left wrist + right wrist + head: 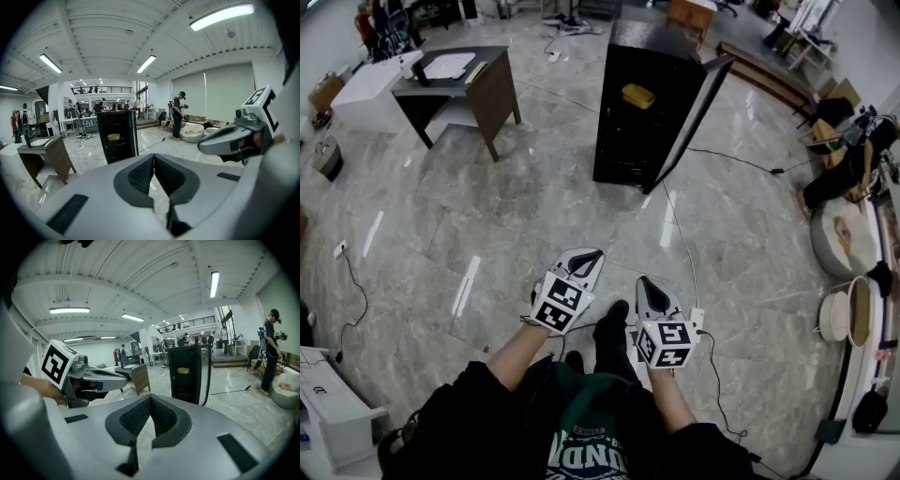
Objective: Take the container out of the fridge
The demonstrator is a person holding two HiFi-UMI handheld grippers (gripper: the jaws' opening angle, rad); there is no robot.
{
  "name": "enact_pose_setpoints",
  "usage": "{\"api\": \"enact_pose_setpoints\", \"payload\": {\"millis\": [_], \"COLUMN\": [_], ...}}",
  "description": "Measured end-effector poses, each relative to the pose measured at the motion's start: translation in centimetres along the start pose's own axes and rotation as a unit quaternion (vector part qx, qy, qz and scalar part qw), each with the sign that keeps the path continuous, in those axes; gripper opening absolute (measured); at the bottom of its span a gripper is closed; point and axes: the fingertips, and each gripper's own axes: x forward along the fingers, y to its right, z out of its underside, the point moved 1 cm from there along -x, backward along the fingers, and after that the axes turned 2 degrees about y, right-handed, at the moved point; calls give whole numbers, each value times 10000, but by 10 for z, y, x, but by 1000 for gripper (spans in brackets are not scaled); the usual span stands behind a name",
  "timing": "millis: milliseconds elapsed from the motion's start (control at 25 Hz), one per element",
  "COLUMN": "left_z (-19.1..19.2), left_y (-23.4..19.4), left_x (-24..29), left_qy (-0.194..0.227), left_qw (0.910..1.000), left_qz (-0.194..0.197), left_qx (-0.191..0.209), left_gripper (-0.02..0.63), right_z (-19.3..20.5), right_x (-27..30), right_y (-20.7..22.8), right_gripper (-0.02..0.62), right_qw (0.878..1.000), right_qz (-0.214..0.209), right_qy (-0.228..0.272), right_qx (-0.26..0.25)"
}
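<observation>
We stand well apart from the open fridge (619, 141); the container (637, 96) sits inside; left gripper (586, 256) and right gripper (643, 281) closed, empty; nothing done yet.

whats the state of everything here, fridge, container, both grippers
fridge door, swung open
container, yellow, sitting on a shelf inside the fridge, untouched
left gripper, jaws shut, nothing between them, well short of the fridge
right gripper, jaws shut, nothing between them, beside the left one
</observation>
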Motion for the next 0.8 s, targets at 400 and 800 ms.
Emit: {"api": "enact_pose_setpoints", "payload": {"millis": [400,800], "left_z": [1,-3], "left_y": [25,19], "left_x": [-29,-15], "left_qy": [48,95], "left_qw": [10000,9999], "left_qz": [-45,-11], "left_qx": [-42,44], "left_gripper": [14,14], "right_z": [-3,-10], "right_x": [-38,-25], "right_y": [-11,4], "right_gripper": [35,35], "right_qw": [9996,9997], "right_qz": [-96,21], "right_qy": [246,239], "right_qx": [20,32]}}
